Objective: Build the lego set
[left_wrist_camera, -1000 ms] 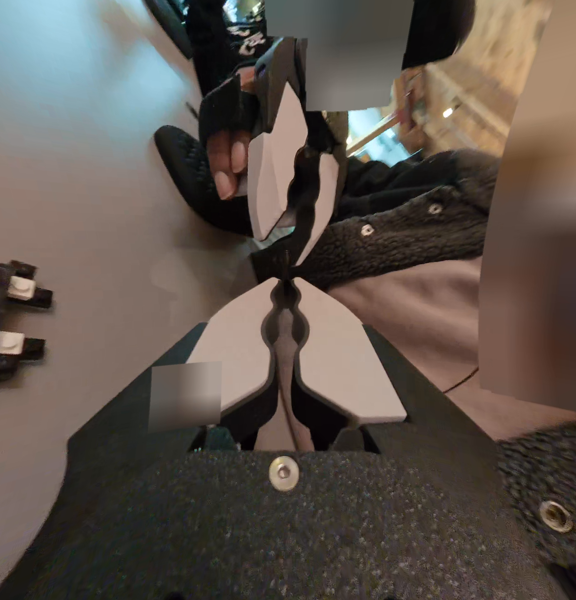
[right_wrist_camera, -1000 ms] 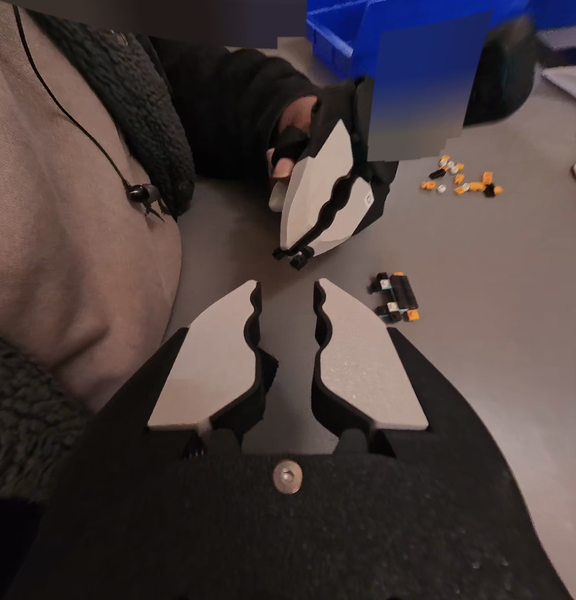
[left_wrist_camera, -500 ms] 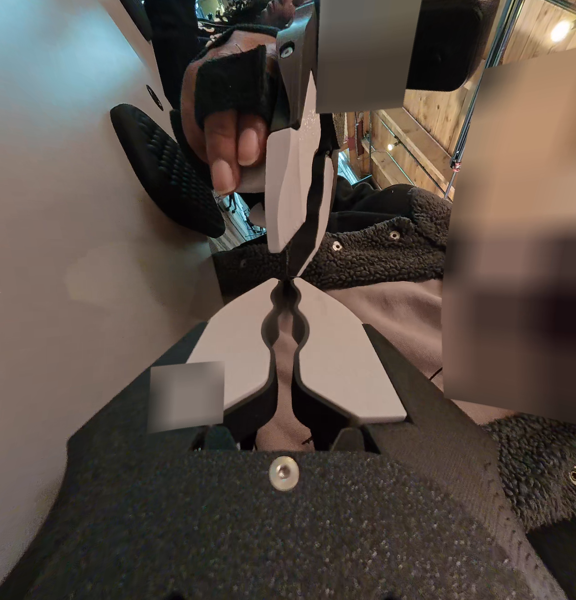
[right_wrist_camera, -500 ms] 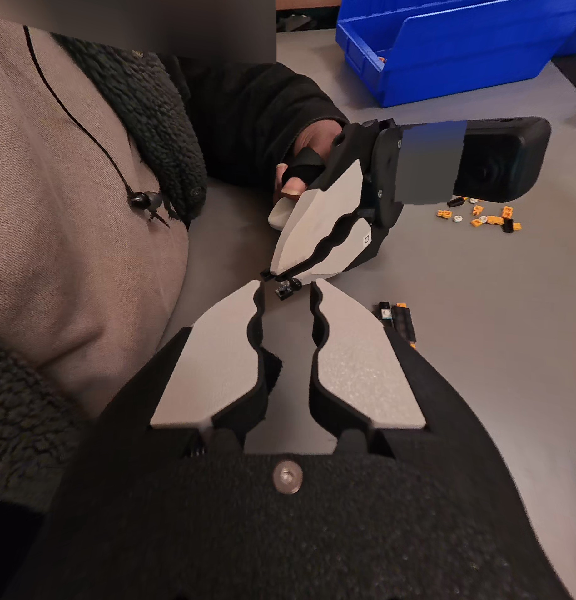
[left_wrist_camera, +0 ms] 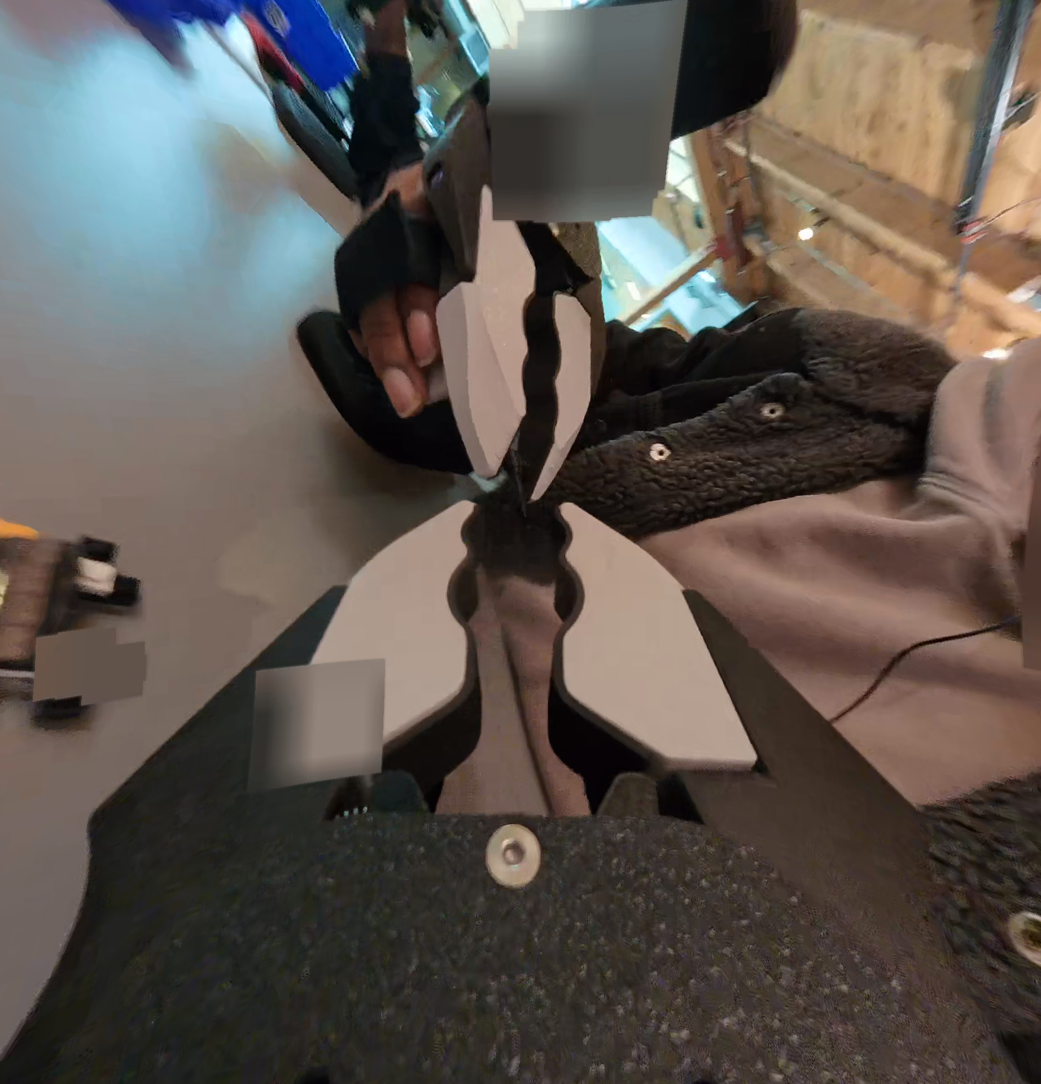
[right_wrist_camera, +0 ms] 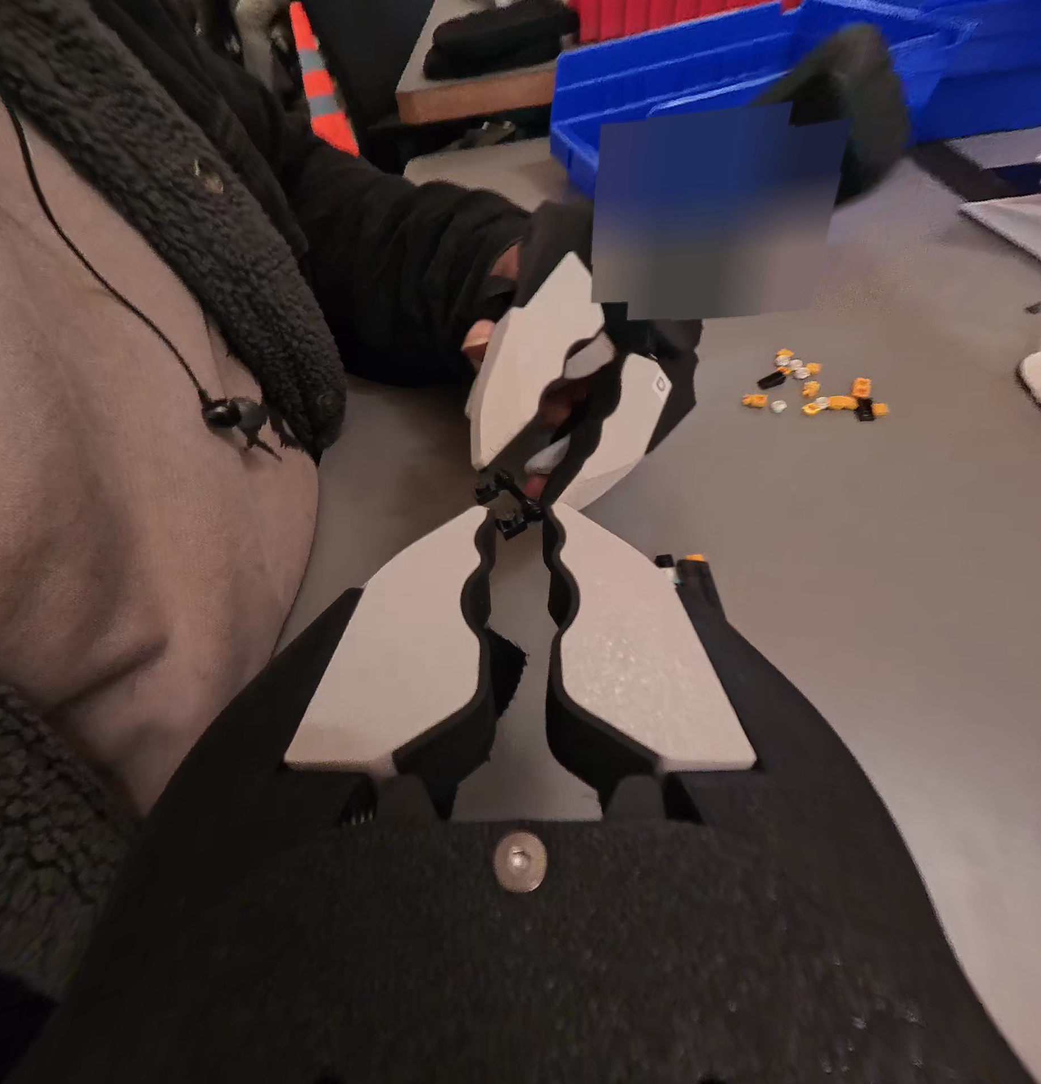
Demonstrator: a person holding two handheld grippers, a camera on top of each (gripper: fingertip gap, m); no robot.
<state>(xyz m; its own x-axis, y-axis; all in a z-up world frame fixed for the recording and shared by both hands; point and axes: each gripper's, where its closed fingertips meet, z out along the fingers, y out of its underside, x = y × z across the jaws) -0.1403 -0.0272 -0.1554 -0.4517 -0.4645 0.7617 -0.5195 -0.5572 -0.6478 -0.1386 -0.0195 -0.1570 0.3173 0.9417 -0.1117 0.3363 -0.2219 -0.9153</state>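
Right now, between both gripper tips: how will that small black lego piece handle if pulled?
The small black lego piece is probably stiff and light: tiny hard plastic. It may twist or pop free, as only the tip ends of the right gripper and left gripper seem to meet it. It looks like clipped parts, so a pull might split it.

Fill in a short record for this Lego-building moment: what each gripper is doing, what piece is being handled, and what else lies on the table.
left gripper: closed on the small black Lego piece, raised above the table
right gripper: jaws narrowed around a second black piece, right under the first; firm clamp unclear
contact: the two pieces meet at the gripper tips
partly built model: black and orange, on the grey table, untouched
loose pieces: orange, black and white, scattered farther back
blue bin: at the table's far edge
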